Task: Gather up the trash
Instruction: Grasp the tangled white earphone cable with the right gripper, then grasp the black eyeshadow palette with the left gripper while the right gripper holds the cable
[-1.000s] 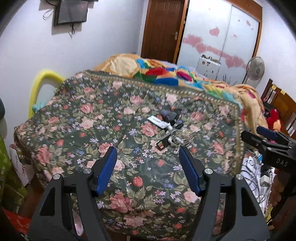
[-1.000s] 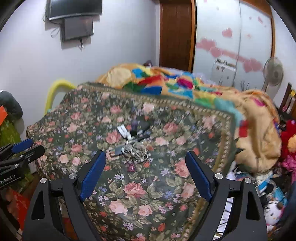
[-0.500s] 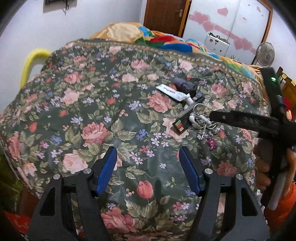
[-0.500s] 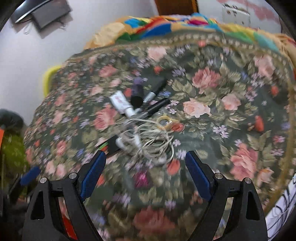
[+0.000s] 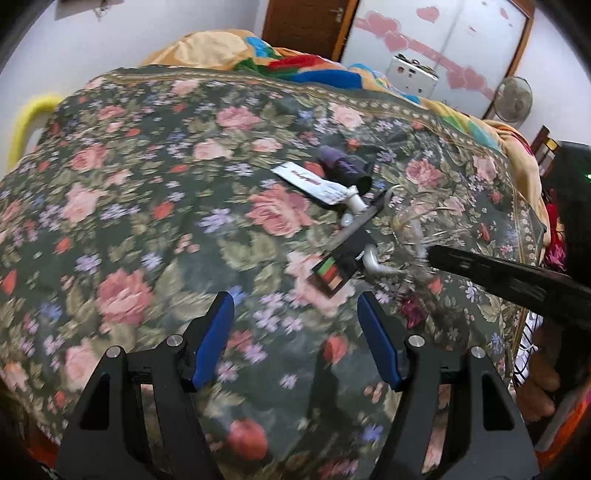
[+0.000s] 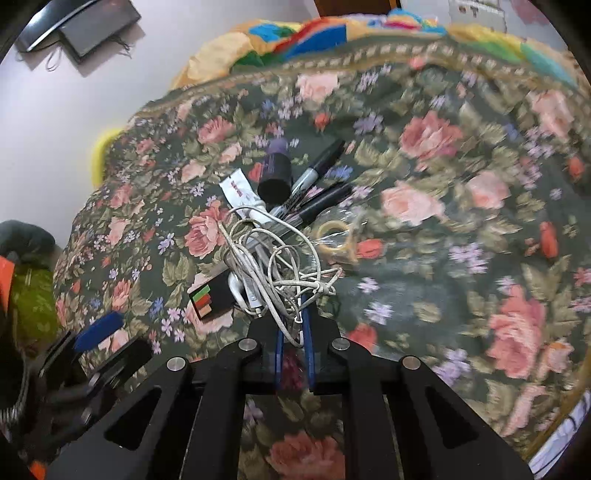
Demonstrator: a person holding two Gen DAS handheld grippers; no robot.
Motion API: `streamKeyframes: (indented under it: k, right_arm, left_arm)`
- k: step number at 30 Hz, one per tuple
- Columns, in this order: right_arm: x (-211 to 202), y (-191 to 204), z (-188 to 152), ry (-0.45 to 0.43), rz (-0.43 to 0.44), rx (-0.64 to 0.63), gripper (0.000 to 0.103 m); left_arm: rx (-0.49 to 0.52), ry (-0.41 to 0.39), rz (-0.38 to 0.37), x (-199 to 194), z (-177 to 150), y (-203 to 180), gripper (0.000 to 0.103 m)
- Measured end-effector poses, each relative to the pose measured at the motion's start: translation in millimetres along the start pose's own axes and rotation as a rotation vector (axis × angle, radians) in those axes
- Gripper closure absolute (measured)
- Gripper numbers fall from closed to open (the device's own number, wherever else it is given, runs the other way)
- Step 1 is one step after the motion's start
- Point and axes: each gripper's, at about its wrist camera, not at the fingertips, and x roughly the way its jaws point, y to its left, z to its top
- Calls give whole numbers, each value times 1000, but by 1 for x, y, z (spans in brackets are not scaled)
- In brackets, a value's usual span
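Bed before me under a dark floral bedspread; bright patchwork blanket heaped behind. Pale wall left with a mounted screen. Brown door, white wardrobe, standing fan beyond.

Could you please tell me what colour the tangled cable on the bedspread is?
The tangled cable is off-white, clearest in the right wrist view.

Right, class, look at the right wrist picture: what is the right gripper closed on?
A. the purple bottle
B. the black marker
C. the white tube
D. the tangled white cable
D: in the right wrist view the right gripper has its blue fingers nearly together, pinching a loop of the tangled white cable, while the black marker, purple bottle and white tube lie untouched farther up the bedspread.
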Motion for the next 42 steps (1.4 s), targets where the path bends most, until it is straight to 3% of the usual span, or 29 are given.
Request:
streamKeyframes:
  k: [6, 11, 13, 17, 19, 25, 35, 37, 42]
  right_arm:
    - [-32, -11, -9, -82, -84, -40, 95]
    - [-41, -29, -16, -100, -150, -30, 95]
    - [-39, -38, -20, -85, -146, -11, 95]
    - [-35, -48, -25, -61, -141, 6, 95]
    - [-33, -49, -29, -56, -137, 6, 95]
    - [-27, -52, -34, -47, -128, 11, 95]
    - [-31, -59, -36, -40, -106, 42, 95]
    - [-33, -59, -36, -41, -110, 42, 95]
    - [-37, -57, -36, -44, -120, 42, 95]
  left_arm:
    - [18, 38, -42, 32, 18, -16, 39]
    - [81, 35, -19, 48, 24, -29, 43]
    - [103, 60, -34, 53, 23, -34, 54]
    - [161, 86, -19, 51, 15, -46, 59]
    - [187, 97, -19, 50, 11, -52, 71]
    - [283, 89, 50, 53, 7, -68, 71]
    - [298, 95, 35, 68, 24, -80, 71]
    - [318, 96, 26, 69, 24, -83, 80]
    - [328, 101, 51, 64, 18, -87, 80]
